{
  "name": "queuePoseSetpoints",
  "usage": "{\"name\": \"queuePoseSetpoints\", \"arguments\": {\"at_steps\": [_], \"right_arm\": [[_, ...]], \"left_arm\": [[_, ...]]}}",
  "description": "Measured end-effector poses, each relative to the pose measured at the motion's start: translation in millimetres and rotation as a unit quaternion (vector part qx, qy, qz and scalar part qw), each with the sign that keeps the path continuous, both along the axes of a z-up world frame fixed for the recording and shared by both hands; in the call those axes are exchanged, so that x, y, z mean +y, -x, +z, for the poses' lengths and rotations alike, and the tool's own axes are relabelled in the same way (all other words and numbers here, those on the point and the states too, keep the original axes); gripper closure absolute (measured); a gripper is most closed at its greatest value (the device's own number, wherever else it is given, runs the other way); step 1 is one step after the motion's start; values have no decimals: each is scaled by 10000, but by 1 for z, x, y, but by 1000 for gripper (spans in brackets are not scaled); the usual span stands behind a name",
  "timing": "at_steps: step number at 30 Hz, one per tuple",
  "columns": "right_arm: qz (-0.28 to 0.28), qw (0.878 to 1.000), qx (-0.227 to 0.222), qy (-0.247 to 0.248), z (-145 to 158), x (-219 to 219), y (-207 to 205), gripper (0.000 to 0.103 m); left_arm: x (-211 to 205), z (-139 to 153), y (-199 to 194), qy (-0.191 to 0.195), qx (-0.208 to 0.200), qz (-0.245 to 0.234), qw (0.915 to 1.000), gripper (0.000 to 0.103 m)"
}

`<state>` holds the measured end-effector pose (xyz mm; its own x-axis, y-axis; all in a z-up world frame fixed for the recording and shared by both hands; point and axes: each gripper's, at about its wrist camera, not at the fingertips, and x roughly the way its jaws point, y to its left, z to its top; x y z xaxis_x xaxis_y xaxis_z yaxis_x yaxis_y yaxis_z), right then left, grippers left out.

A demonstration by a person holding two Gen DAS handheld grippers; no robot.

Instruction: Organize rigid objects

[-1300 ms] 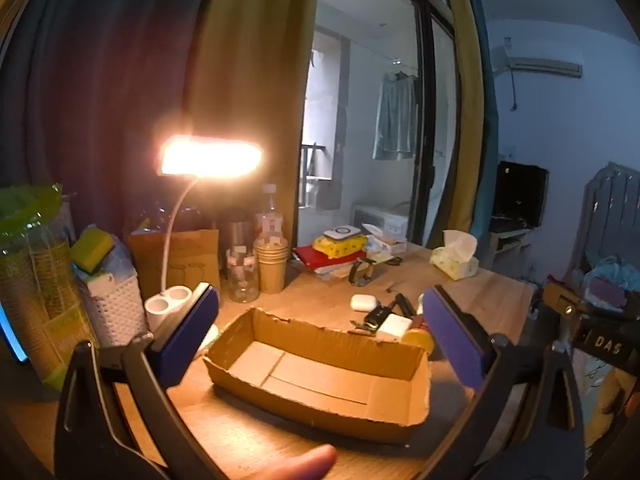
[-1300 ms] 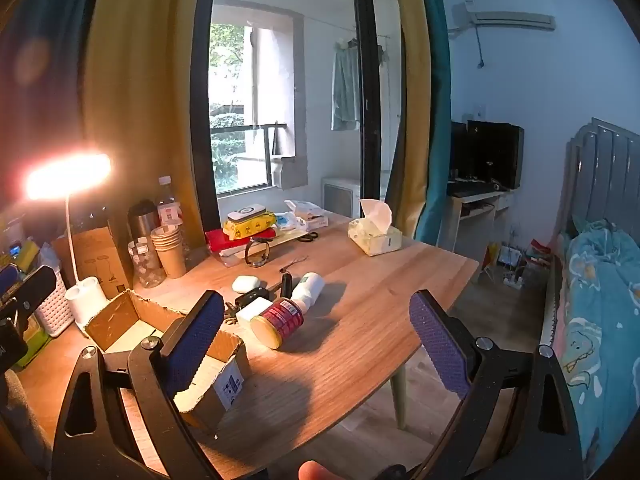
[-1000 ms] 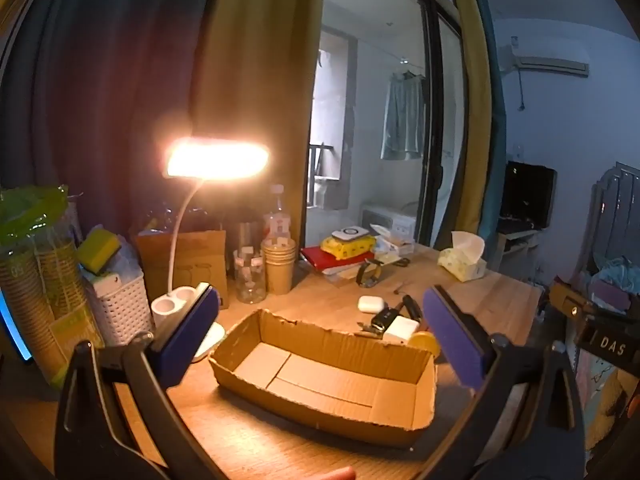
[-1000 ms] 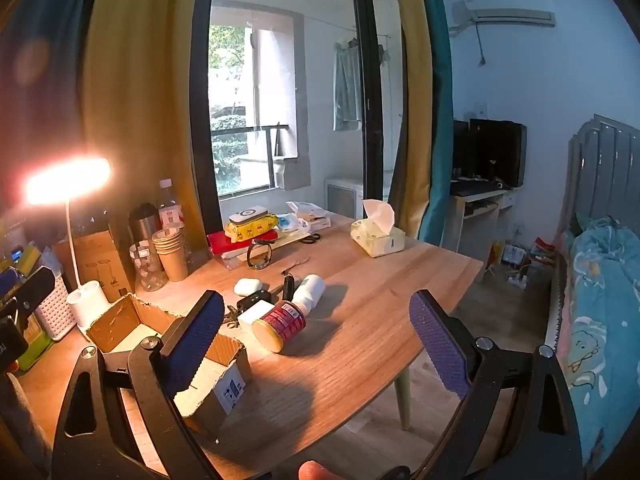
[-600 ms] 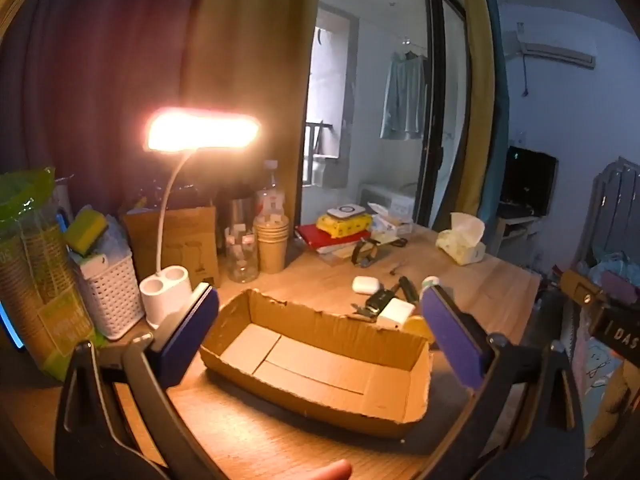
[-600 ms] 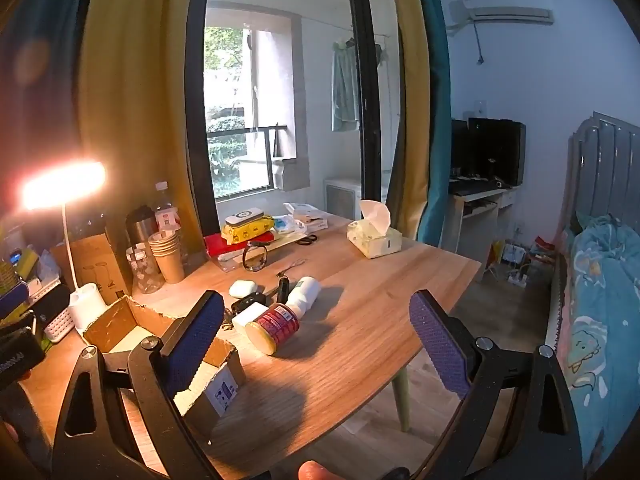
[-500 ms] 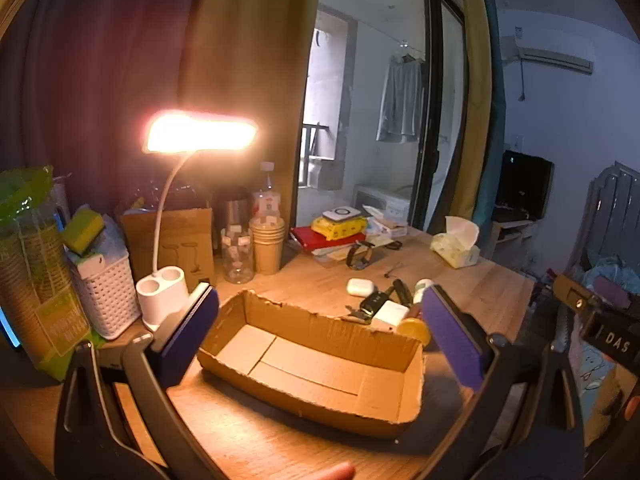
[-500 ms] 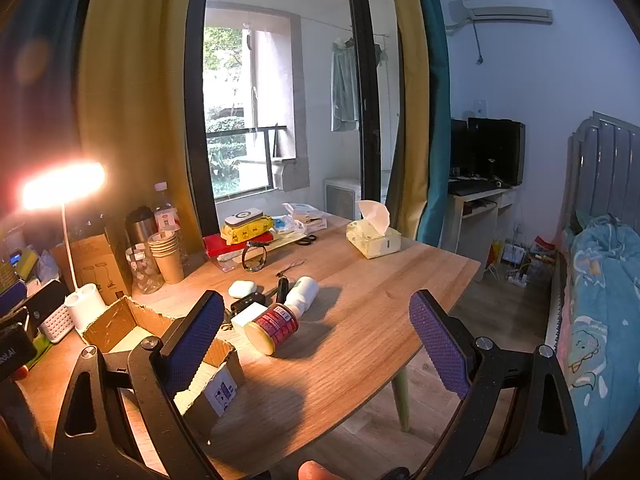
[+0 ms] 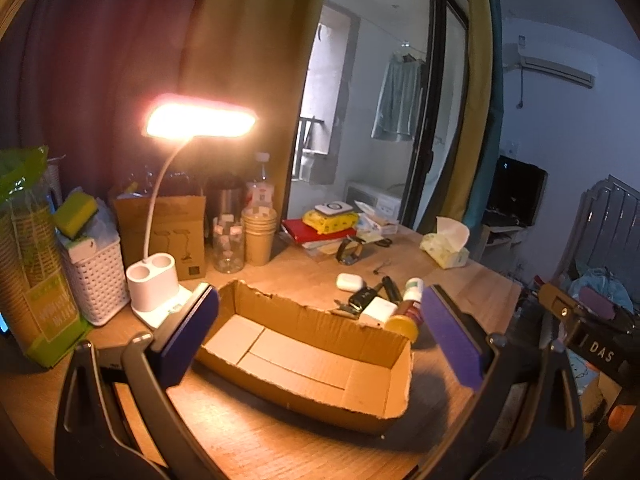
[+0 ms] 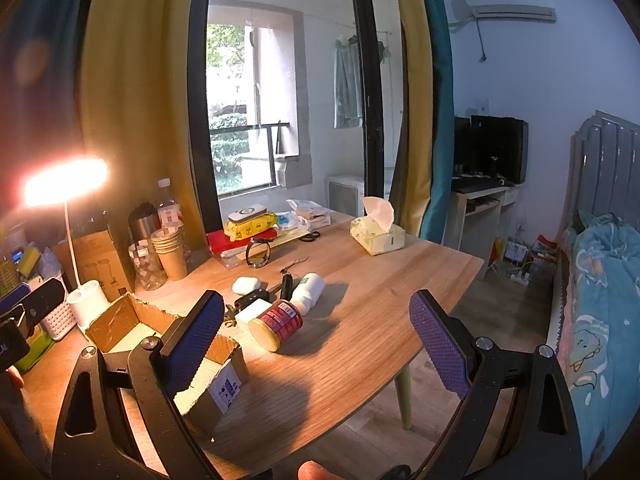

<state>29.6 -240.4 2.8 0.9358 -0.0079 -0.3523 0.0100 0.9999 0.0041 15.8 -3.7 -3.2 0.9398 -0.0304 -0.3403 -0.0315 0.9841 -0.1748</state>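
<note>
Left gripper hangs wide open over the table, nothing between its purple pads, and the open cardboard box sits right in that gap at lower centre of the left wrist view, empty inside. Past the box's far right corner lies the little cluster of things: a red-labelled jar on its side with its yellow lid toward the camera, a white bottle behind it, a flat white block, a black key fob and a white earbud case. All of them lie beyond the box, none in it.

Over to the right wrist view: right gripper is also spread wide and holding nothing. The jar lies in the gap between the fingers, nearer the left pad, and the white bottle lies just behind it, seemingly touching, though the angle makes that hard to call. The box sits at lower left of this frame, its near corner partly hidden behind the left finger. The wooden table runs out to the right, with a tissue box at the far side and a lit desk lamp at the left edge.
</note>
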Motion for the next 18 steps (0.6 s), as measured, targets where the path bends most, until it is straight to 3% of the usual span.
{"name": "queuePoseSetpoints", "arguments": {"at_steps": [18], "right_arm": [[193,9998,106,8,1,-3,-5,7]], "left_arm": [[1,-1,5,31,-120,426,9990,1]]}}
